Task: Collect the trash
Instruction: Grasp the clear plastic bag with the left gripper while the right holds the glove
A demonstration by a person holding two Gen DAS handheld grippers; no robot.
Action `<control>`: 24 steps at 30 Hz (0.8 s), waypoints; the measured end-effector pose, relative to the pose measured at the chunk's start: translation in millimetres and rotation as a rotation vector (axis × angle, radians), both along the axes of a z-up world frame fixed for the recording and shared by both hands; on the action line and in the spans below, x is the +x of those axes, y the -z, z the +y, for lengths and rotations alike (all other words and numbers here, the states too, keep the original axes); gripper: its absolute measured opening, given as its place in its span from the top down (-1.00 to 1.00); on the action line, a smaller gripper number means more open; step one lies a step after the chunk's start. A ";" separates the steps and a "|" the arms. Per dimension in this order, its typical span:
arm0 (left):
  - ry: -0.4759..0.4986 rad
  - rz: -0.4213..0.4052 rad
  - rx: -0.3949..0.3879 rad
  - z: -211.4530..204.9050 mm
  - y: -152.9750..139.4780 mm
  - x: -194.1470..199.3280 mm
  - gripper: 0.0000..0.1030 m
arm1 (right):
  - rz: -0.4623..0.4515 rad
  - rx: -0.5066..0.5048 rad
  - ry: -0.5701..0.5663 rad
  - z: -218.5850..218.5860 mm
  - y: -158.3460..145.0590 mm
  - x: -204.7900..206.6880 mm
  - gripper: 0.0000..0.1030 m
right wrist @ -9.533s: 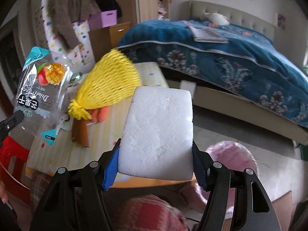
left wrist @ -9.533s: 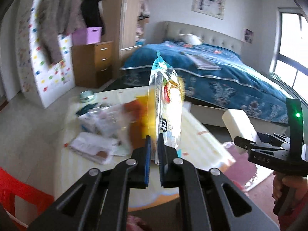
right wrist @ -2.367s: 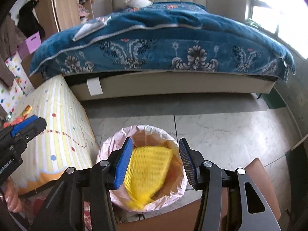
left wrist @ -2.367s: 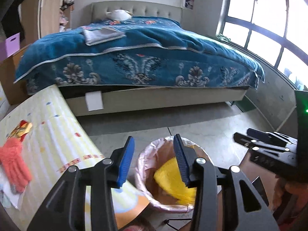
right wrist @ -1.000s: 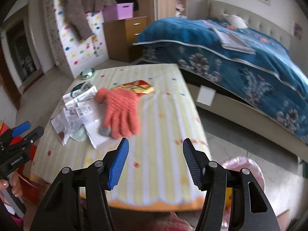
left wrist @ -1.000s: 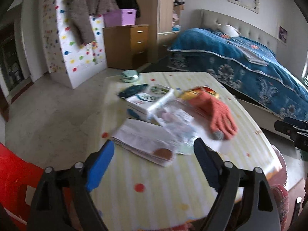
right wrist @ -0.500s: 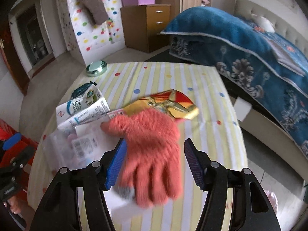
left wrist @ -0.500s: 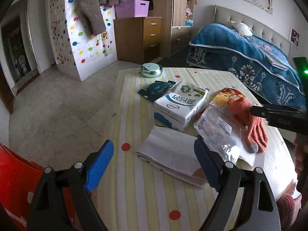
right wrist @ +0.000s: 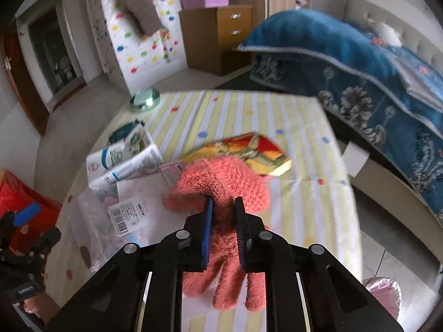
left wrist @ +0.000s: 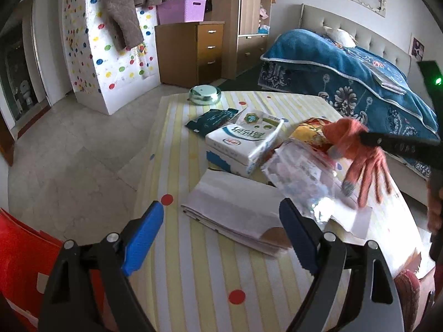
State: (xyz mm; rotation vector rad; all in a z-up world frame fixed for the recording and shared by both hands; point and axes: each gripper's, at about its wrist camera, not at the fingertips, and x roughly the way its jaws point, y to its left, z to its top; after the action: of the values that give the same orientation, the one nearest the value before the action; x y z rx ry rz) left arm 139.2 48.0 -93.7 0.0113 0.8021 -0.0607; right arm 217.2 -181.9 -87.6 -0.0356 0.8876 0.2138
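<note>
My right gripper [right wrist: 223, 210] is shut on a fuzzy orange glove [right wrist: 229, 182] and holds it just above the striped table; its fingers hang down. The glove also shows in the left wrist view [left wrist: 360, 152], held by the black right gripper [left wrist: 365, 138]. My left gripper [left wrist: 221, 224] is wide open and empty, over a folded white paper bag [left wrist: 235, 204]. A white carton [left wrist: 243, 141], a clear plastic wrapper [left wrist: 299, 174], a dark teal packet [left wrist: 213, 119] and a red-yellow foil packet [right wrist: 249, 152] lie on the table.
A round metal tin [left wrist: 205, 94] sits at the table's far edge. A pink-lined trash bin [right wrist: 384, 290] stands on the floor at lower right. A red chair [left wrist: 19, 262] is at left. A blue bed [left wrist: 346, 77] lies beyond the table.
My right gripper has closed on the orange glove and lifted it off the table. My left gripper has stayed open and drifted slightly closer to the paper bag.
</note>
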 end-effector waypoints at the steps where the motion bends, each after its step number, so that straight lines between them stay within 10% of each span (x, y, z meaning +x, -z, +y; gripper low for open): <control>1: 0.003 -0.002 0.000 -1.6 -1.4 -1.0 -0.61 | -0.023 0.003 0.014 -6.3 -7.7 -6.0 0.70; 12: 0.050 0.010 0.027 -36.2 2.9 6.9 -0.62 | -0.093 -0.015 0.078 -50.9 -30.5 -68.2 0.72; 24: 0.044 0.031 0.010 -43.4 12.9 28.8 -0.62 | 0.061 -0.051 -0.036 -14.1 35.3 -68.3 0.72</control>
State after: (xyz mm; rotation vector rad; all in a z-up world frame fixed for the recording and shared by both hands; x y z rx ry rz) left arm 168.0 4.6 -106.5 0.0376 0.8333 -0.0991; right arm 149.0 -196.0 -122.9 -0.0931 0.9541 0.2271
